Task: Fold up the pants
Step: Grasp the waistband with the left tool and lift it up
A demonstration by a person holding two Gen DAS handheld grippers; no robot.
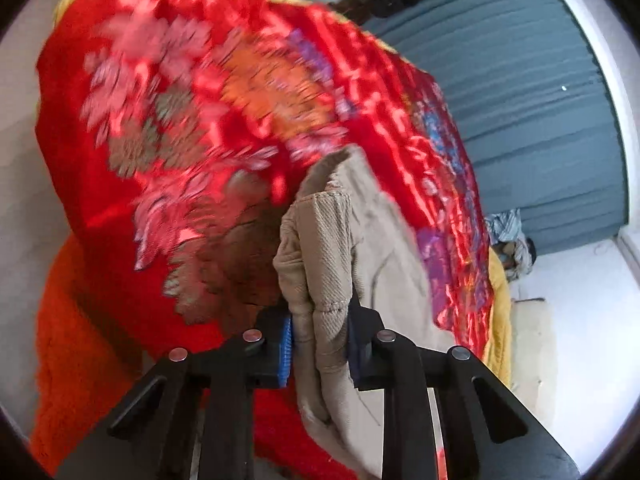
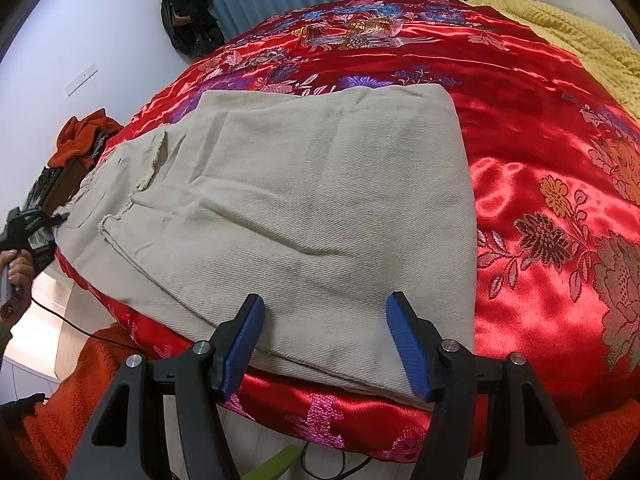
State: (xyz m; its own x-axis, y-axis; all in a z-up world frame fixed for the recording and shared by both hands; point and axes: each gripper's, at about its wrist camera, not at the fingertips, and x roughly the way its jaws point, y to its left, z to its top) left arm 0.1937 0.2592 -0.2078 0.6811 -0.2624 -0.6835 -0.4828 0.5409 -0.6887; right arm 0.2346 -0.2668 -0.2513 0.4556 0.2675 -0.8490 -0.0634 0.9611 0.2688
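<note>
left claw [image 1: 320, 344] pinches the pants [image 1: 332, 240]; right claw [image 2: 326, 344] hovers, spread.

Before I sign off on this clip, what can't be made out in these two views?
- Left wrist: the red bedspread pattern is motion-blurred.
- Left wrist: the fold of the pants inside the left tongs is hidden by the pads.
- Right wrist: the pants' waist end is too small and distorted at the edge to read.
- Right wrist: the right tongs stand open; contact with the cloth is unclear.

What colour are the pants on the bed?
Beige, a light tan. The pants show best in the right wrist view.
</note>
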